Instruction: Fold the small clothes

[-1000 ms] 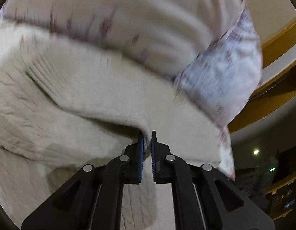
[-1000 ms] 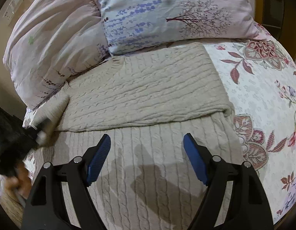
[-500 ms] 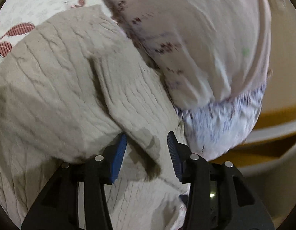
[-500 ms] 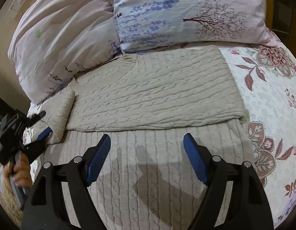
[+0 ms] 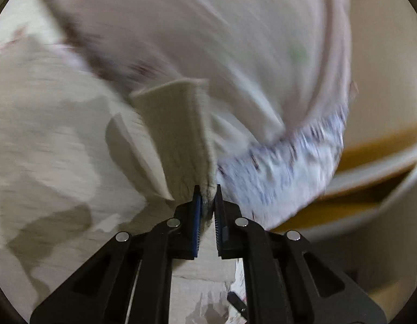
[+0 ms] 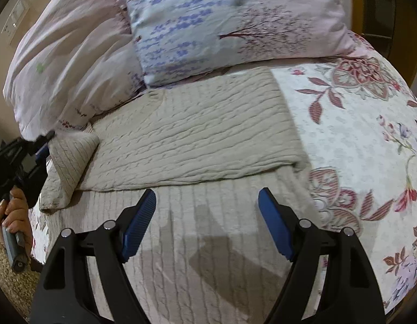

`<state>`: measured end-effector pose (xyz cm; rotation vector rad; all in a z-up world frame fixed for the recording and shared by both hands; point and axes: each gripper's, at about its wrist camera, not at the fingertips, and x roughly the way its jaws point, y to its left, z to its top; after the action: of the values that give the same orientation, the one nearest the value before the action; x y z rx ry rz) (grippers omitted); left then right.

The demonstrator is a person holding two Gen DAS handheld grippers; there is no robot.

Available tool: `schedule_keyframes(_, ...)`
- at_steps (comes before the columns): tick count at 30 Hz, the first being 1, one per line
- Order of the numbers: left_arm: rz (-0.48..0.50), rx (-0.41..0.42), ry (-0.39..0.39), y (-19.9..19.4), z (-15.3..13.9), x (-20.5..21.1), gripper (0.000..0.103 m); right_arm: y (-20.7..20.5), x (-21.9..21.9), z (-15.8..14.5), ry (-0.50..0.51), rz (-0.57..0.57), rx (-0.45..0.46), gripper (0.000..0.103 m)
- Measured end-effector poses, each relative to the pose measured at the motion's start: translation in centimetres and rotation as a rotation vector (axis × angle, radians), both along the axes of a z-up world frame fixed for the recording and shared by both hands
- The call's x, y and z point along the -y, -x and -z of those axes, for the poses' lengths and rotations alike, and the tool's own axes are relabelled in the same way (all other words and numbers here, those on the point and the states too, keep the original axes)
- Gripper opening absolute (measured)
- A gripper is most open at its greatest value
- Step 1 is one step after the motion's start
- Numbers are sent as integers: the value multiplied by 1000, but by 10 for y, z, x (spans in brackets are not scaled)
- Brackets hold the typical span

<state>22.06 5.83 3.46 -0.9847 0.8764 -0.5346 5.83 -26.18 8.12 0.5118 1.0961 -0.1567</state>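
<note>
A beige cable-knit sweater [image 6: 197,137] lies on the bed, its upper part folded down over the ribbed lower part. Its left sleeve [image 6: 70,156] is folded in at the left edge. In the left wrist view my left gripper [image 5: 207,199] is shut on the sleeve's edge [image 5: 181,135], which stands up from the jaws. It also shows in the right wrist view [image 6: 41,148] at the far left, held by a hand. My right gripper [image 6: 207,208] is open and empty above the sweater's ribbed lower part.
Two pillows lean at the head of the bed: a pink one [image 6: 68,54] on the left and a blue floral one [image 6: 224,21]. A floral bedspread [image 6: 357,140] lies to the right of the sweater. A wooden headboard [image 5: 370,156] shows behind the pillows.
My left gripper, shut on the sleeve, opened half a second ago and has now shut again on the sleeve's edge. My right gripper stayed open above the sweater.
</note>
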Motion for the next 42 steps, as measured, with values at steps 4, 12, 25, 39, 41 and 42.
schedule_keyframes(4, 211, 79, -227, 5, -13, 81, 8, 7, 9, 0, 5, 23, 2, 78)
schedule_keyframes(12, 484, 111, -507, 36, 5, 151, 12, 9, 21, 4, -40, 46, 22, 72)
schedule_keyframes(25, -11, -16, -822, 123, -3, -71, 55, -57, 10, 31, -216, 1, -51, 37)
schedule_keyframes(39, -50, -123, -755, 154, 33, -96, 55, -78, -28, -31, 27, -105, 175, 9)
schedule_keyframes(41, -52, -122, -744, 156, 33, -97, 55, -79, -25, -29, 70, -95, 162, 9)
schedule_keyframes(42, -54, -122, -736, 157, 33, -98, 55, -80, -23, -16, 87, -91, 104, 9)
